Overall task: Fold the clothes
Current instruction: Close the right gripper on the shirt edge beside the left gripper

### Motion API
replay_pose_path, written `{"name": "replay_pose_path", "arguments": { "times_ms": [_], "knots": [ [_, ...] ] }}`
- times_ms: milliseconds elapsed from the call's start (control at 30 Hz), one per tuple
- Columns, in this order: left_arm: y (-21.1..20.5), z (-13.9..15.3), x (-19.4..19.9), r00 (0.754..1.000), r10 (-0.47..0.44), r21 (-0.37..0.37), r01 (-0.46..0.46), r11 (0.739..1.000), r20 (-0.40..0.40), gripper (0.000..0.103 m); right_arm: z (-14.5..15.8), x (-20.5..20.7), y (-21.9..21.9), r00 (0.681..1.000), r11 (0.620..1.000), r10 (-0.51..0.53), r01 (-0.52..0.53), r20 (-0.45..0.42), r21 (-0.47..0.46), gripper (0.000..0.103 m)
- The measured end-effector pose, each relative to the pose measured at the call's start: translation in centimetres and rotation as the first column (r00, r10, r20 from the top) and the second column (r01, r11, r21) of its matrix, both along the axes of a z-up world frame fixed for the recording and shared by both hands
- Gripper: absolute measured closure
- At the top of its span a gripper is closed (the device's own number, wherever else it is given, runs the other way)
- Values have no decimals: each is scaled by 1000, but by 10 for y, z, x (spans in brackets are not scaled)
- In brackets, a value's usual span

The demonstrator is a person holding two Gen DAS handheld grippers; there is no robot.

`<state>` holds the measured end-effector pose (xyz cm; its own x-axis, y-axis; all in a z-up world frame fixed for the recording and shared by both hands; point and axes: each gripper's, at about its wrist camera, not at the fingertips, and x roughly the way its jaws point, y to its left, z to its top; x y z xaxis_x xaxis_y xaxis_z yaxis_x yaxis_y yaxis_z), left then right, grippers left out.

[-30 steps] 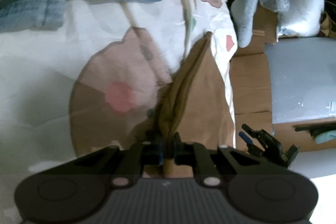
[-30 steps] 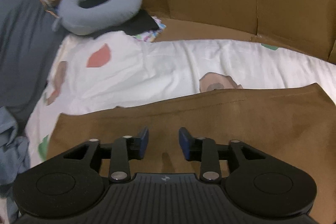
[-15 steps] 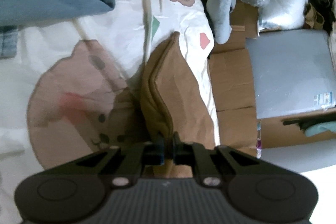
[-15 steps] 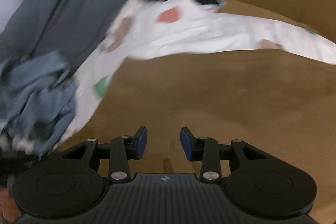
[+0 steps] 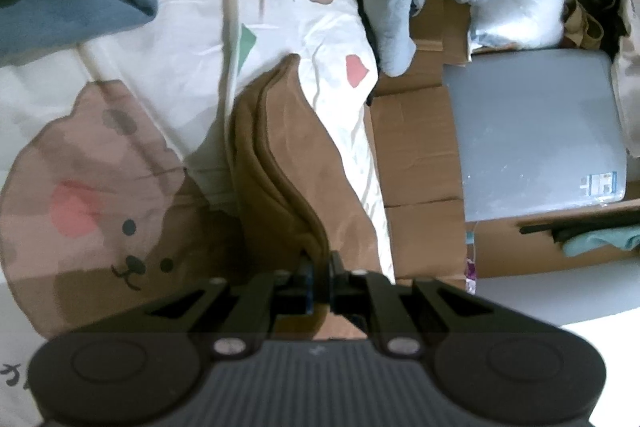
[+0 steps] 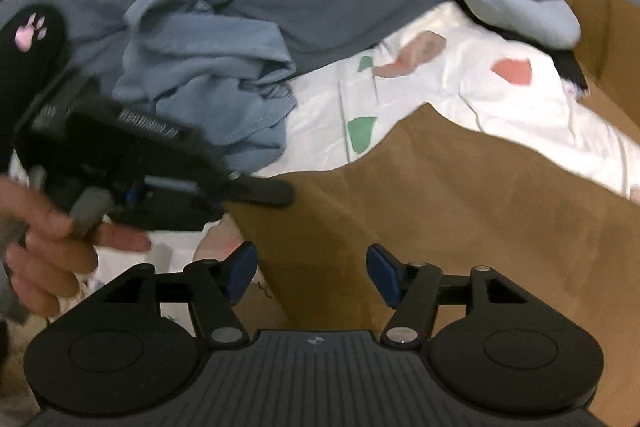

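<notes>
The right gripper (image 6: 312,273) has just spread its jaws wider, nothing between them, and has swung across toward the left gripper (image 5: 319,277), so it looks ready to take a new hold. The brown cloth (image 6: 460,211) lies just under and ahead of the right gripper on the white sheet (image 6: 460,75). The left is clamped on the cloth's folded edge, lifted. Beyond lies a blue garment (image 6: 208,75)

We see the brown garment (image 6: 460,219) cut off at the right edge, its near hem hidden behind our right gripper (image 6: 312,273), our left hand (image 6: 48,251) blurred, half out of frame.
</notes>
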<state>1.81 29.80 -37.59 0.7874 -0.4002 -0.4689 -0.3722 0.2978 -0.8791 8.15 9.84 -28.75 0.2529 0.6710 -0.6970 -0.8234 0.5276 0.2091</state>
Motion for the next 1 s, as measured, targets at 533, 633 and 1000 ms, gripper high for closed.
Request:
{"name": "replay_pose_path", "arguments": {
  "times_ms": [533, 633, 1000],
  "knots": [
    [-5, 9, 3, 1000, -7, -25, 7, 1000, 5, 96, -9, -25, 51, 982, 994, -8, 28, 191, -105, 51],
    [-5, 8, 4, 1000, 0, -41, 0, 999, -7, 96, -13, -27, 61, 974, 990, -8, 39, 225, -135, 54],
    [21, 20, -1, 999, 13, -77, -11, 997, 31, 61, -17, -12, 63, 969, 988, -21, 59, 247, -144, 99]
  ]
}}
